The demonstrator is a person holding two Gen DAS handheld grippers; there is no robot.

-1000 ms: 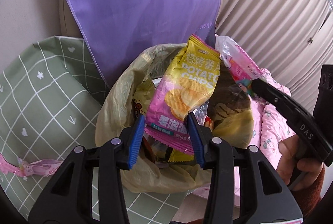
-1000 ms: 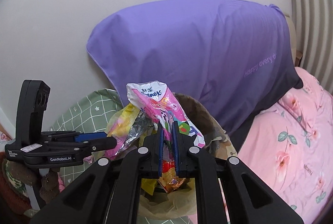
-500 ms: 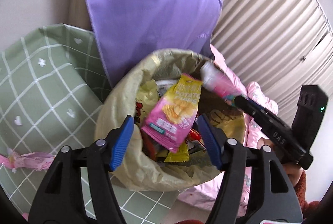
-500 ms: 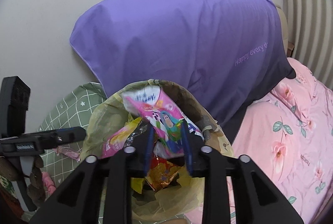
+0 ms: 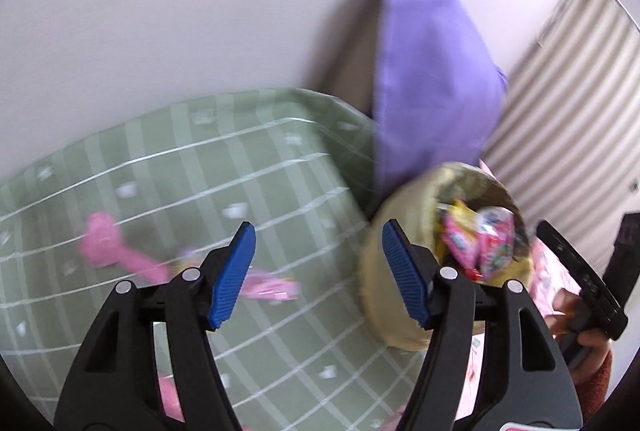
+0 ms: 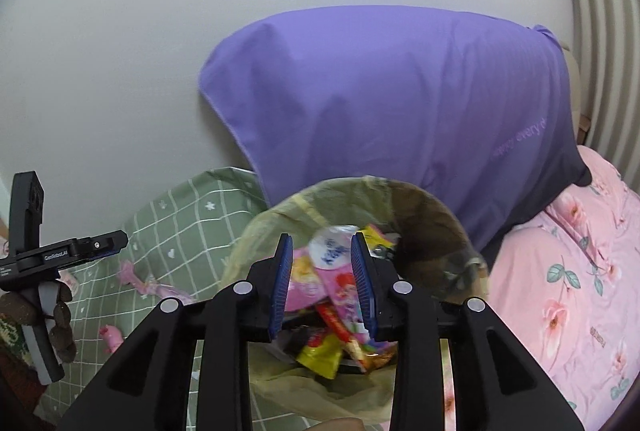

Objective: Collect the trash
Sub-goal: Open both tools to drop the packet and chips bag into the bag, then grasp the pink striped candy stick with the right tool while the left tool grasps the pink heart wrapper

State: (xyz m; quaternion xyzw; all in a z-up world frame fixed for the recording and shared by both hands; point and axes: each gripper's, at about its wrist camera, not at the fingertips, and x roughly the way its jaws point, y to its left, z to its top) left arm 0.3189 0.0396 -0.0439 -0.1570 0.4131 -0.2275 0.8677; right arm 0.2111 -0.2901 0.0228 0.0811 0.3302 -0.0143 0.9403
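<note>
A trash bin lined with a yellowish bag point(image 6: 280, 215) holds several snack wrappers, with a pink Kleenex pack point(image 6: 334, 263) and a pink-and-yellow chip bag point(image 5: 458, 239) on top. It also shows in the left wrist view point(image 5: 384, 271). My right gripper point(image 6: 323, 281) is open and empty just above the bin. My left gripper point(image 5: 316, 271) is open and empty, to the left of the bin, over the green checked cover point(image 5: 200, 171). Pink wrappers point(image 5: 268, 285) lie blurred on the cover beyond its fingers; they also show in the right wrist view point(image 6: 156, 287).
A purple pillow point(image 6: 400, 103) leans on the white wall behind the bin. A pink floral bedsheet point(image 6: 580, 291) lies to the right. Striped curtains point(image 5: 568, 103) hang at the far right. A small pink item point(image 6: 110, 335) lies on the green cover.
Both grippers opened and let go of their wrappers, which dropped into the bin. My left gripper swung left and back over the green cover. My right gripper drew back slightly.
</note>
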